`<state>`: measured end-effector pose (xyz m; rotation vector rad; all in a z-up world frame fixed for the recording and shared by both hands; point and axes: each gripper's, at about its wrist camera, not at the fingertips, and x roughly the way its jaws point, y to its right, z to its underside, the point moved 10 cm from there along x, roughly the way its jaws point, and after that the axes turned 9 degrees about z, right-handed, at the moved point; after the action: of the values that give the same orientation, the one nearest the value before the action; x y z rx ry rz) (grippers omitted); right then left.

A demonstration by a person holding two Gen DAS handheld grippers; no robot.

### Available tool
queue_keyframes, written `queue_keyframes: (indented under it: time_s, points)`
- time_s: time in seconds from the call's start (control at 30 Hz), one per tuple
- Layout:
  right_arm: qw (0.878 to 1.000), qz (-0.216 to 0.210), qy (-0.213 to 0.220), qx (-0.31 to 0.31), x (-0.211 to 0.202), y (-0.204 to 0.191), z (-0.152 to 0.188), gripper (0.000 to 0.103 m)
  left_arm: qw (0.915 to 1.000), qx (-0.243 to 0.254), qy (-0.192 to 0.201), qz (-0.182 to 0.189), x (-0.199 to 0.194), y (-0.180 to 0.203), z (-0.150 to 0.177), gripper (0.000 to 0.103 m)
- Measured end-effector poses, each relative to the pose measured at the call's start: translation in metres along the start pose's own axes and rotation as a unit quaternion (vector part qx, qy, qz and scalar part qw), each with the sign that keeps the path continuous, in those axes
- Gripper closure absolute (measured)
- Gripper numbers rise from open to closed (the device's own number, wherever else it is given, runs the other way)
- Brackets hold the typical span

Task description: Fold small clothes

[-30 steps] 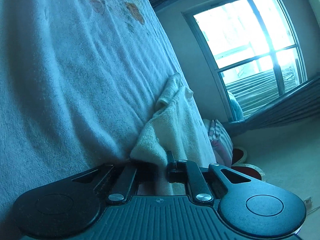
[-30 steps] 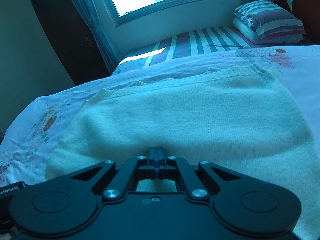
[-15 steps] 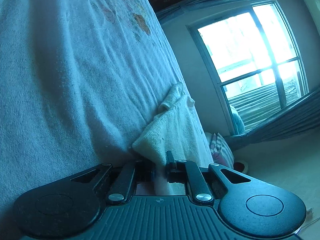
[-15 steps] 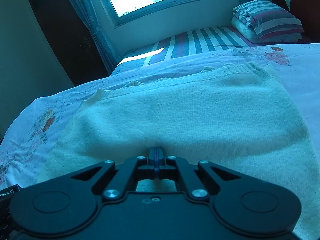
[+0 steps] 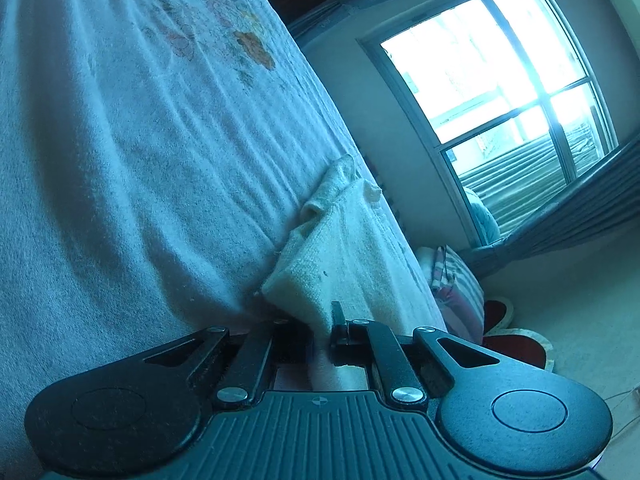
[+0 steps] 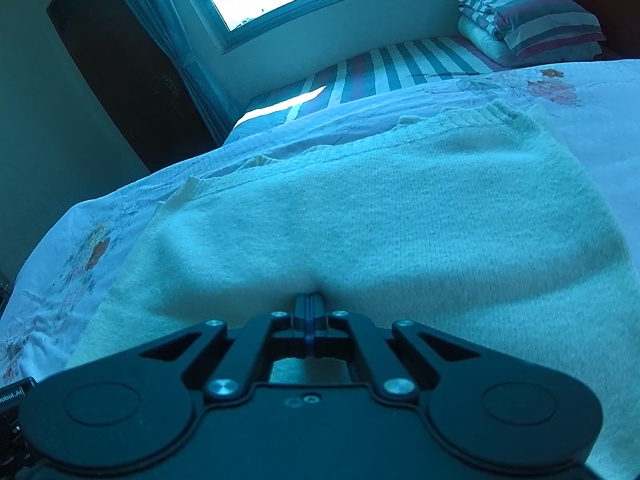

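While the cream sweater (image 6: pixel 360 216) lies spread flat on the flowered bedspread (image 6: pixel 80 248), both tools pinch its near edge: the right gripper (image 6: pixel 308 308) is closed on the knit, and the left gripper (image 5: pixel 320 320) clamps a corner, I think so the fold goes over evenly.

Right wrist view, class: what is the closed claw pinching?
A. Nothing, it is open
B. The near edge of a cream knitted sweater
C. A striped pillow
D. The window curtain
B: the right claw is shut with its jaws together on the near edge of the cream knitted sweater, which lies spread over the flowered bedspread; the striped pillow sits far behind.
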<state>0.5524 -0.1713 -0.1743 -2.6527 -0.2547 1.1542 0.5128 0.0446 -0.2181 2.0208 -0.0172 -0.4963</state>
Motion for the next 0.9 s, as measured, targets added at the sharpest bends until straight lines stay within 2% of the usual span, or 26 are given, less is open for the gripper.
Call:
queue_keyframes:
  time_s: [0.27, 0.37, 0.43, 0.5, 0.67, 0.9]
  points:
    - [1.000, -0.002, 0.003, -0.005, 0.000, 0.001, 0.000, 0.103, 0.9999, 0.002, 0.002, 0.011, -0.004, -0.001, -0.003, 0.097]
    - [1.000, 0.009, 0.007, -0.023, -0.003, -0.003, 0.000, 0.102, 0.9999, 0.004, -0.003, 0.010, -0.002, -0.003, -0.004, 0.097]
    - [0.999, -0.004, 0.027, -0.027, -0.014, -0.011, -0.006, 0.100, 0.9999, 0.010, -0.007, 0.009, -0.002, -0.004, -0.004, 0.097]
    - [1.000, -0.001, 0.003, -0.023, -0.001, -0.009, 0.000, 0.102, 0.9998, 0.014, -0.009, 0.010, -0.002, -0.004, -0.005, 0.097]
    - [1.000, -0.016, -0.002, -0.012, 0.004, -0.003, 0.001, 0.103, 0.9987, 0.046, -0.008, 0.019, -0.006, 0.012, -0.008, 0.097]
    - [1.000, -0.019, 0.005, -0.006, 0.003, -0.002, 0.003, 0.103, 0.9993, 0.033, -0.005, 0.016, -0.008, 0.013, -0.009, 0.097]
